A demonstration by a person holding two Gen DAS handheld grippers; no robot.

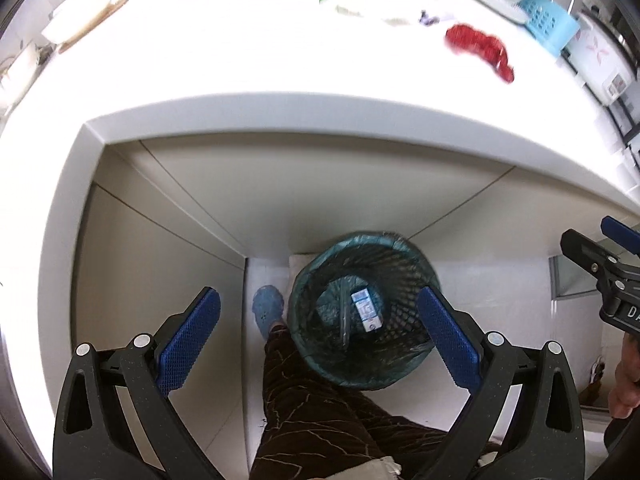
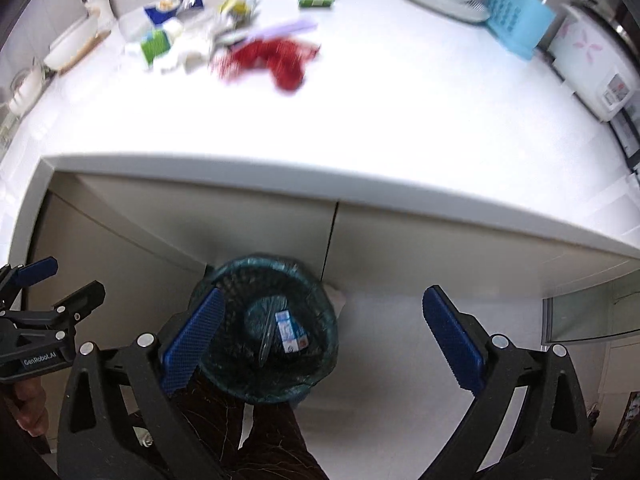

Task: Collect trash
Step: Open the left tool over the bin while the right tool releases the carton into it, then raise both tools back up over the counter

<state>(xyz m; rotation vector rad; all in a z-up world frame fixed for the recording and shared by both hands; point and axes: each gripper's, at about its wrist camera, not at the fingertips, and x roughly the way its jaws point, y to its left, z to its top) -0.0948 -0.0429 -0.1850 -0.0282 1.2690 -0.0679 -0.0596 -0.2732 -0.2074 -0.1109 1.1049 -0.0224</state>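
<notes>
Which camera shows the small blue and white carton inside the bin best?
The left wrist view: the small blue and white carton lies sharper and unobstructed in the dark mesh wastebasket. The right wrist view shows it too, slightly blurrier.

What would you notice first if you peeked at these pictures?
The bright red crinkly thing on the white counter jumps out, beside a heap of wrappers. Below the counter, on the floor, stands a dark mesh trash bin with a small blue-and-white carton inside.

Left tongs [image 1: 320,338] and right tongs [image 2: 324,340] both gape wide, side by side, holding nothing.
</notes>
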